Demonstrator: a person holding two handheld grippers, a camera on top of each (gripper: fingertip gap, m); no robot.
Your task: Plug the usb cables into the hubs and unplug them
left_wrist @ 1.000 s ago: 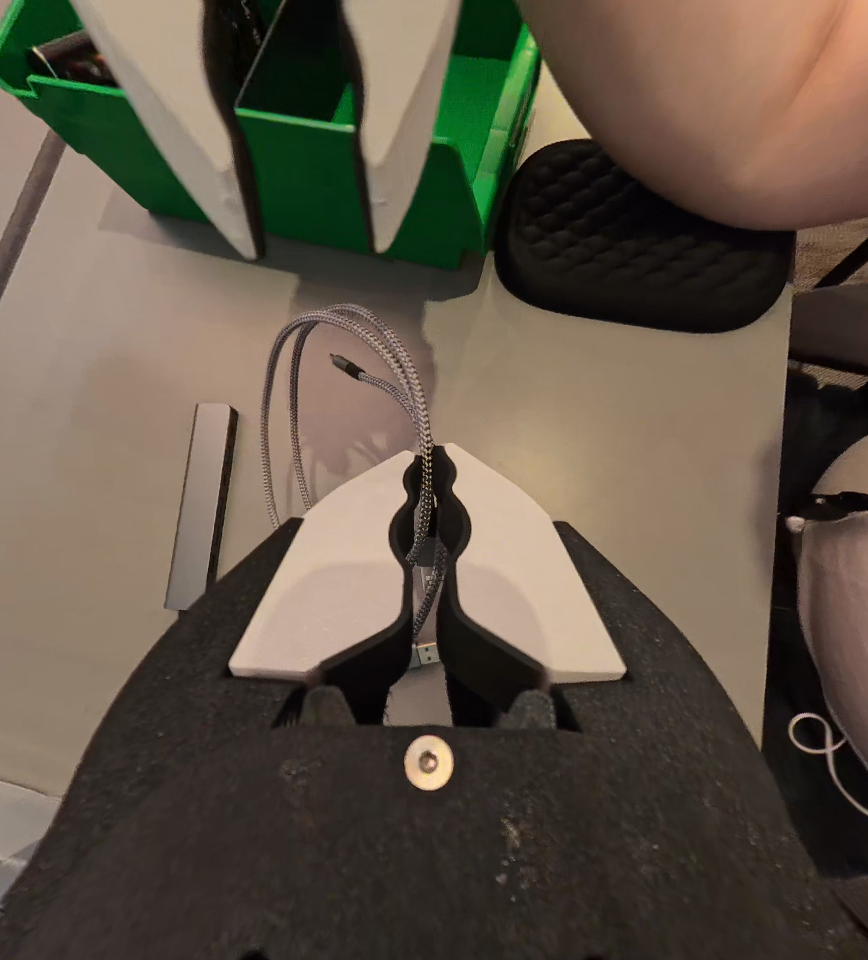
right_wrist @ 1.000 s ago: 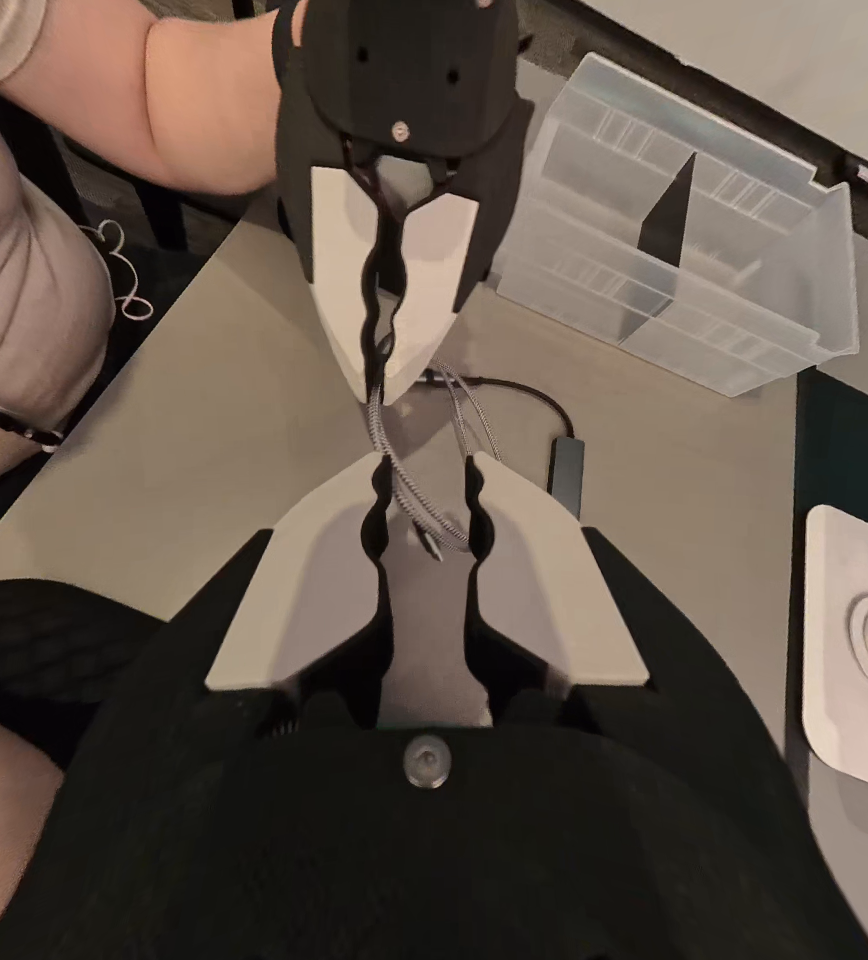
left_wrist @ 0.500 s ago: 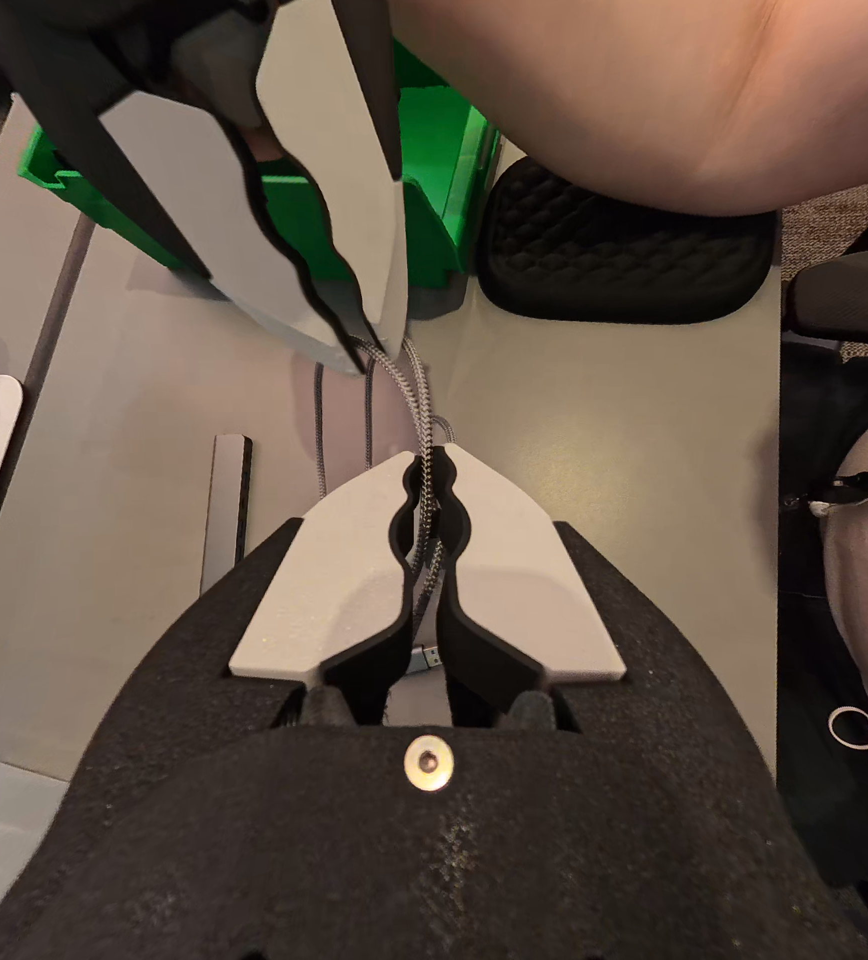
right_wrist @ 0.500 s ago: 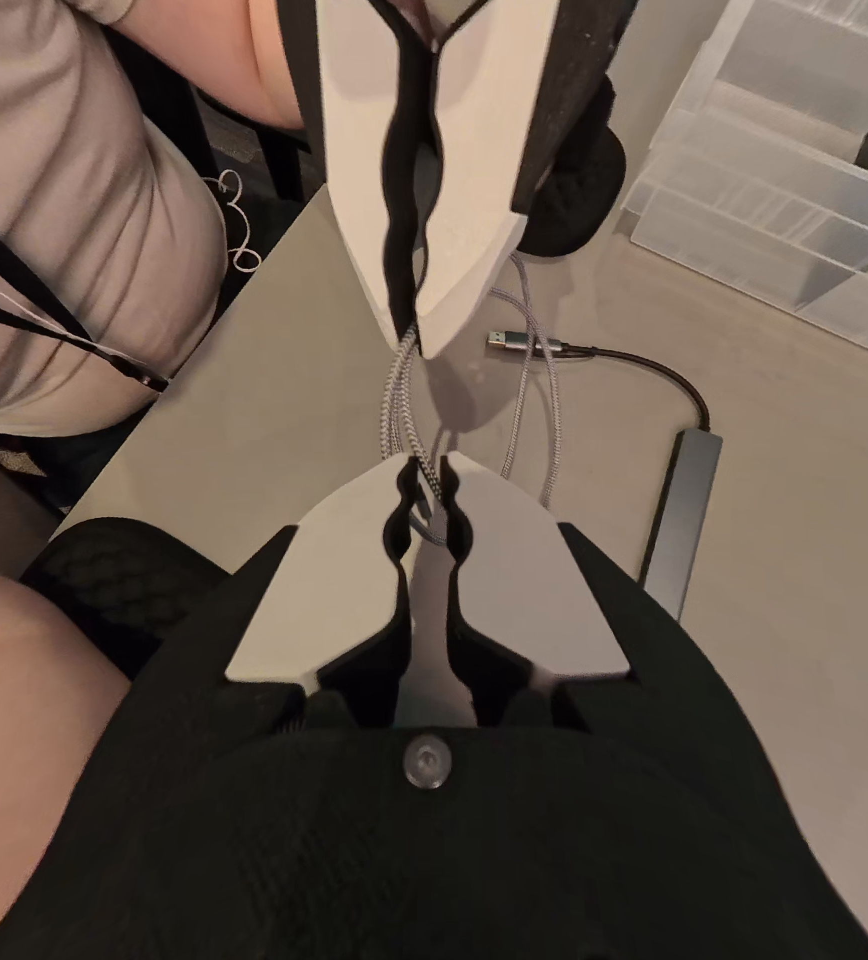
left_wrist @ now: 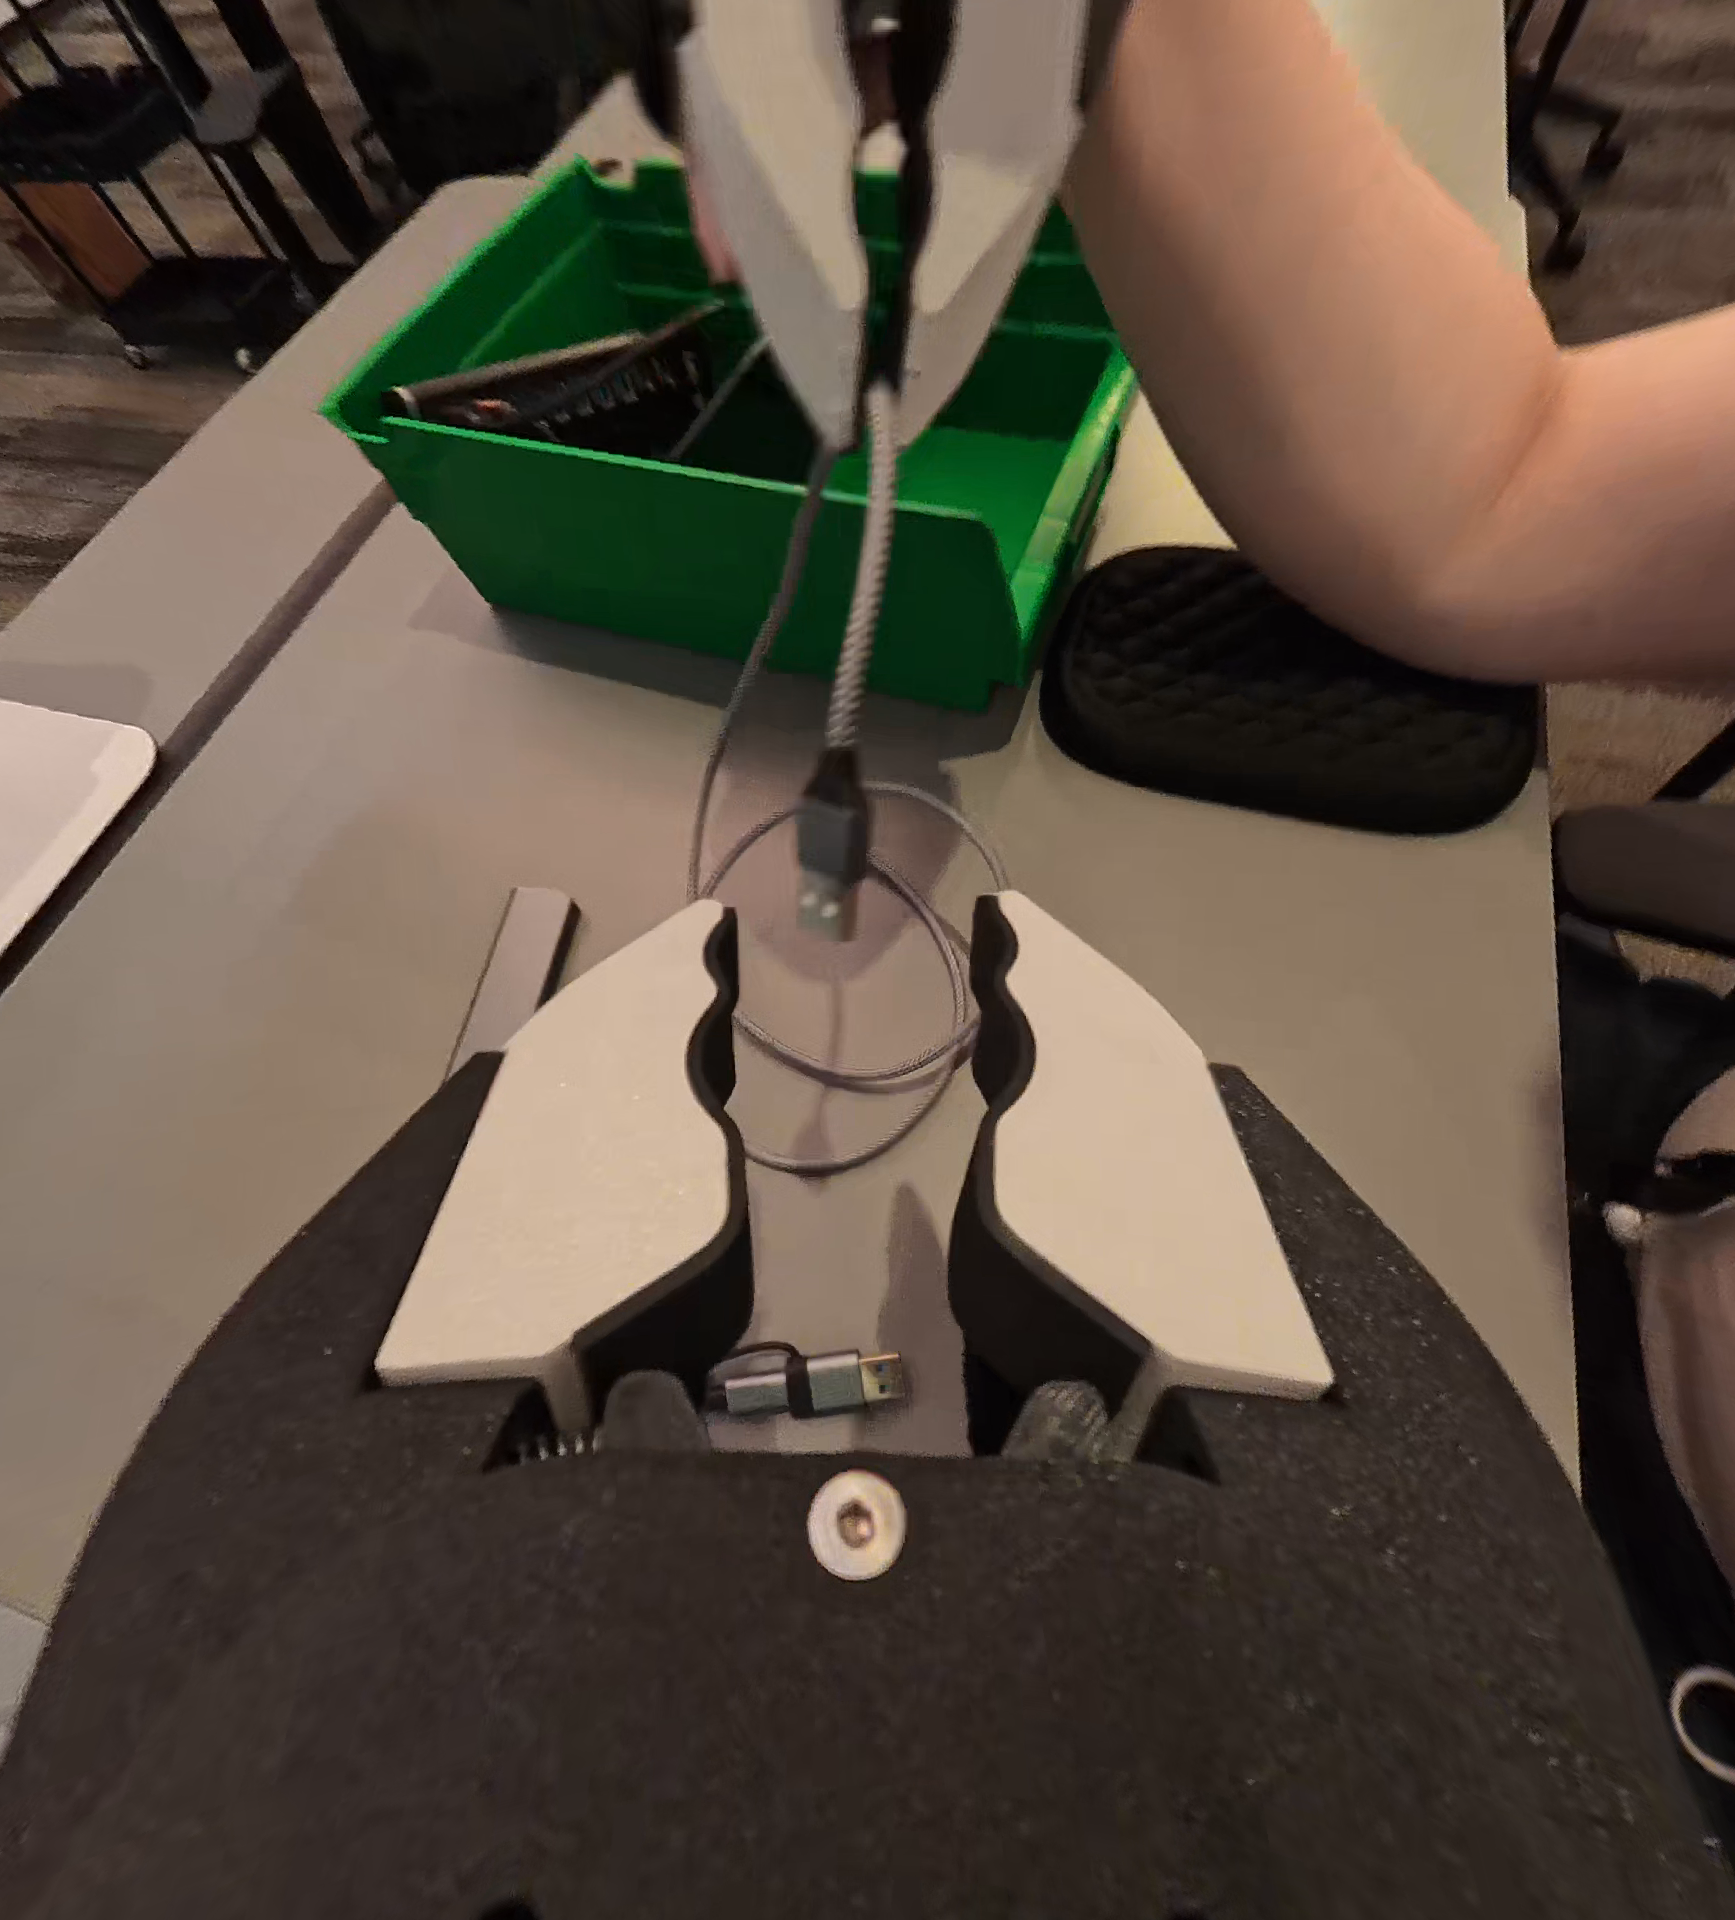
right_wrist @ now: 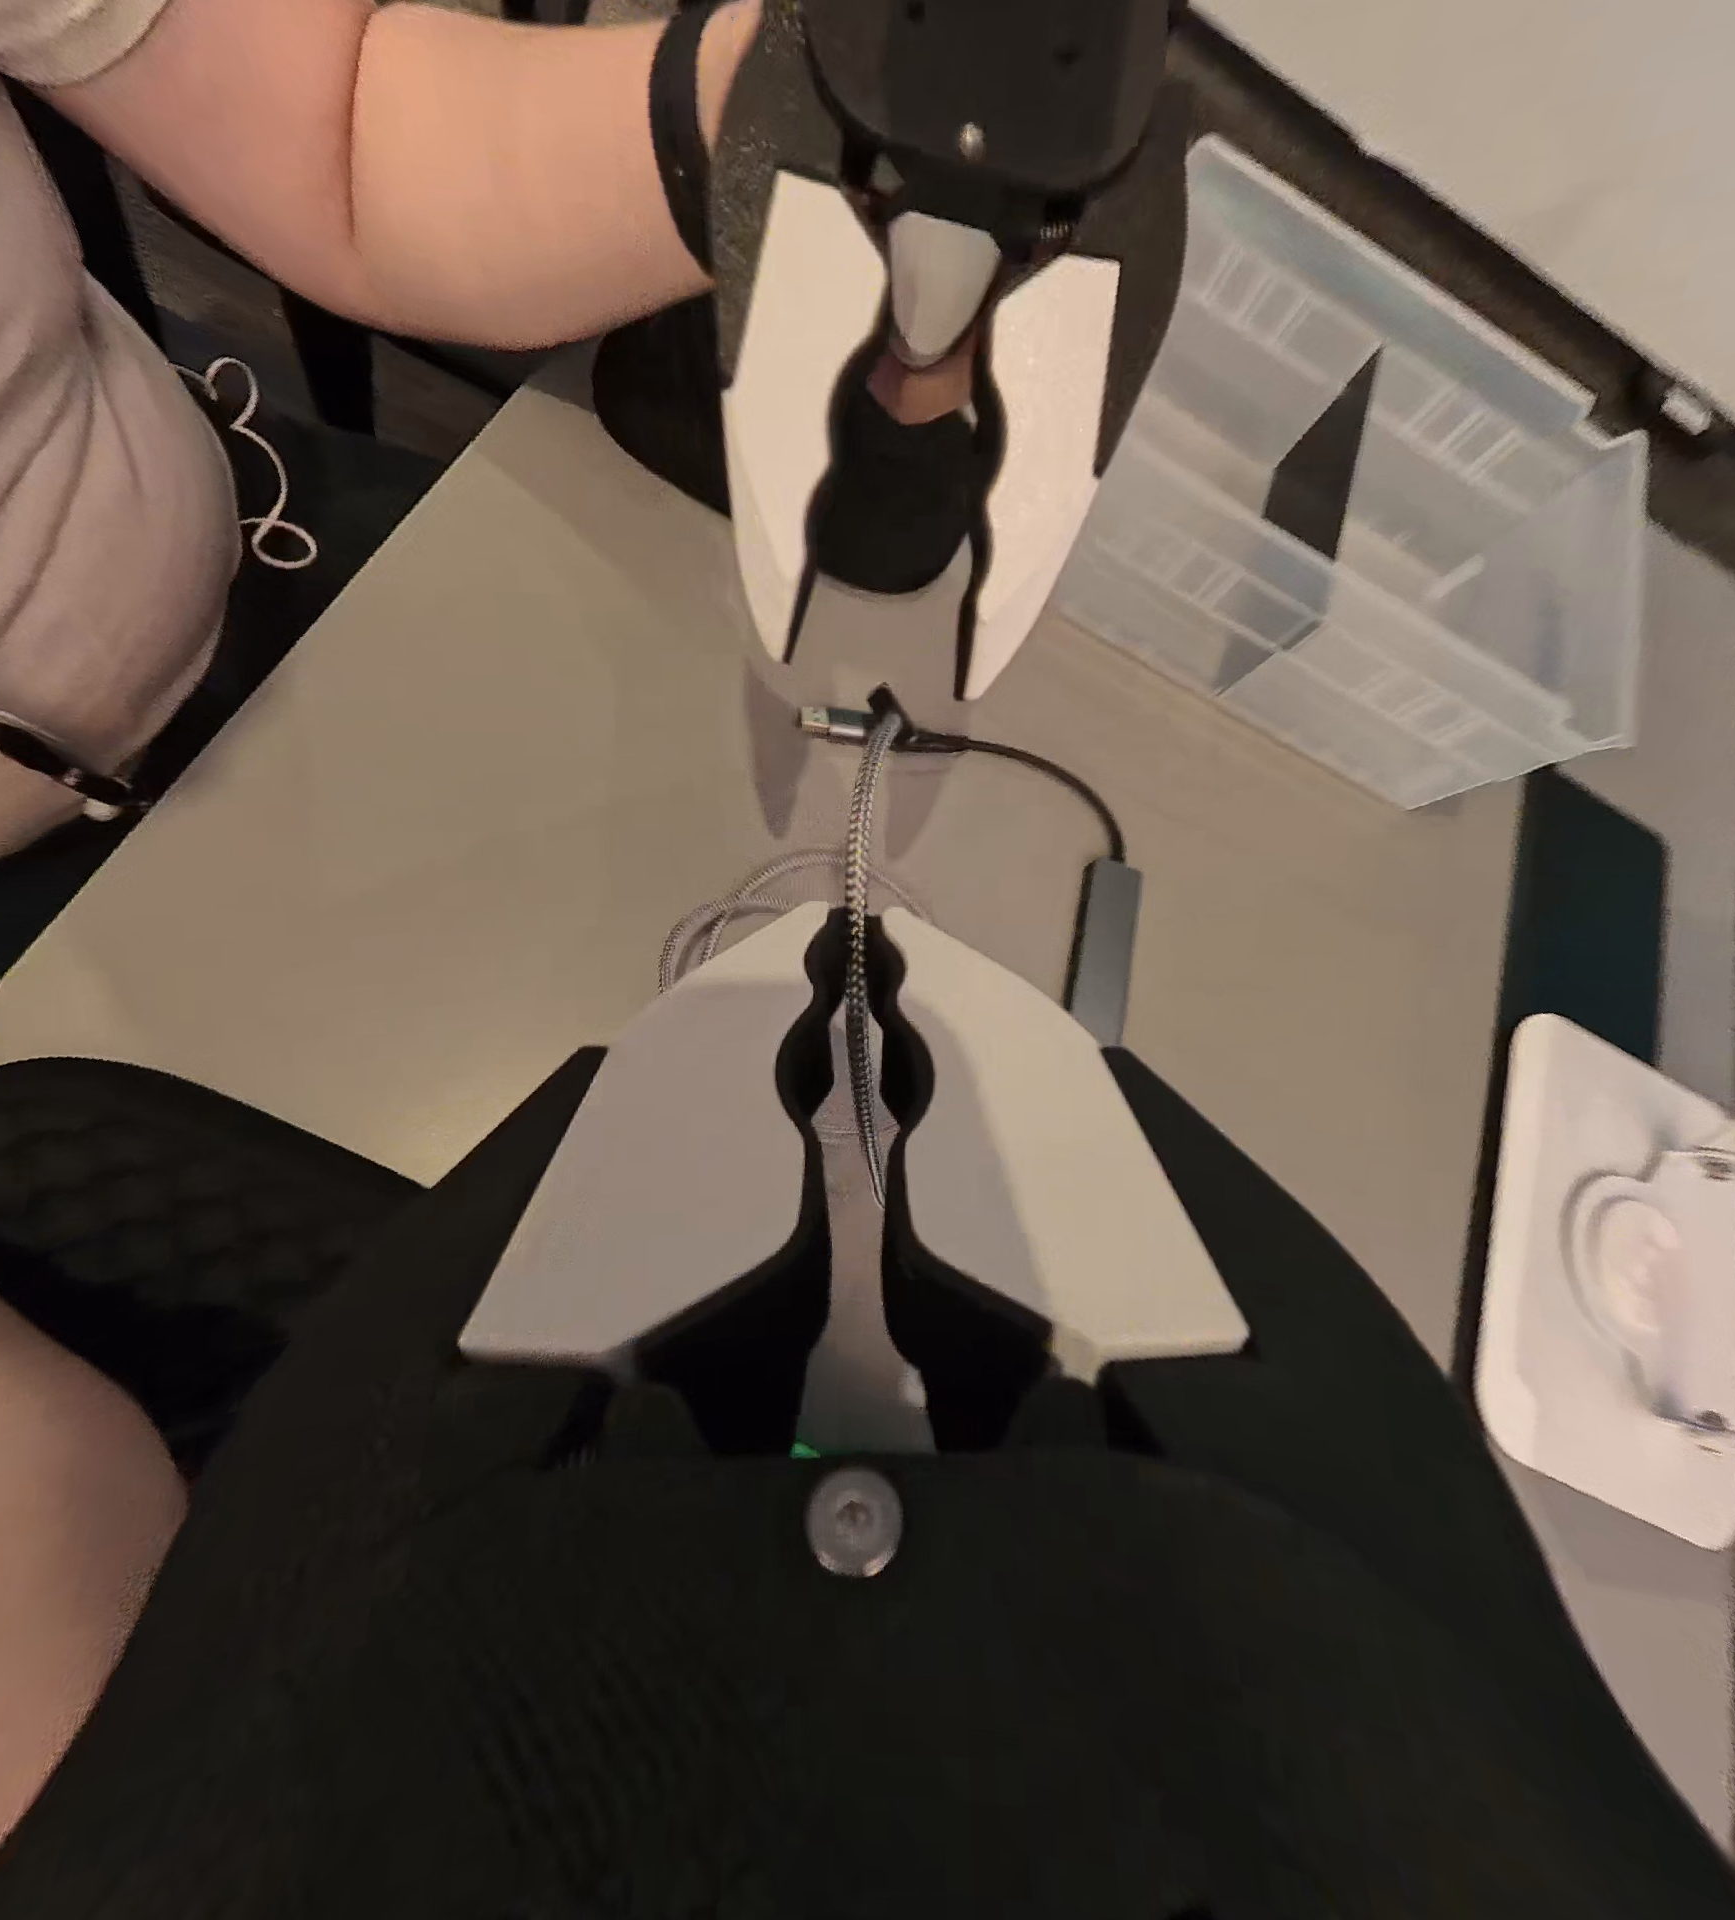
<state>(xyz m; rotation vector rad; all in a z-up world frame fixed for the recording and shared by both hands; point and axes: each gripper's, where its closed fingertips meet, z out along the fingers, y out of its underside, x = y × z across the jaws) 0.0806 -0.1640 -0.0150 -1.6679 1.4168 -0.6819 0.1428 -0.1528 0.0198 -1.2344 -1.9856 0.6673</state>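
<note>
My right gripper (right_wrist: 858,920) is shut on a grey braided USB cable (right_wrist: 855,831) and holds it up off the table. In the left wrist view the right gripper (left_wrist: 868,405) is at the top, and the cable's USB plug (left_wrist: 827,862) hangs from it, just beyond my left fingertips. The rest of the cable lies looped on the table. My left gripper (left_wrist: 858,914) is open and empty; it also shows in the right wrist view (right_wrist: 884,665). A slim grey hub (left_wrist: 520,966) (right_wrist: 1107,956) lies on the table, its own lead plug (left_wrist: 811,1387) (right_wrist: 832,722) loose.
A green bin (left_wrist: 738,540) with dark parts stands beyond the cable. A black wrist rest (left_wrist: 1289,696) lies beside it. A clear plastic bin (right_wrist: 1362,582) and a white tray (right_wrist: 1621,1278) sit on the hub's side. A person's arm reaches across the top. Left tips to right tips: about 8 centimeters. The slim grey hub (right_wrist: 1107,956) is closer to my left gripper, around 20 centimeters from its tips; the right tips are 25 centimeters off.
My left gripper opened and let go of the braided cable. My right gripper closed on the cable and lifted it, so its plug now hangs free.
</note>
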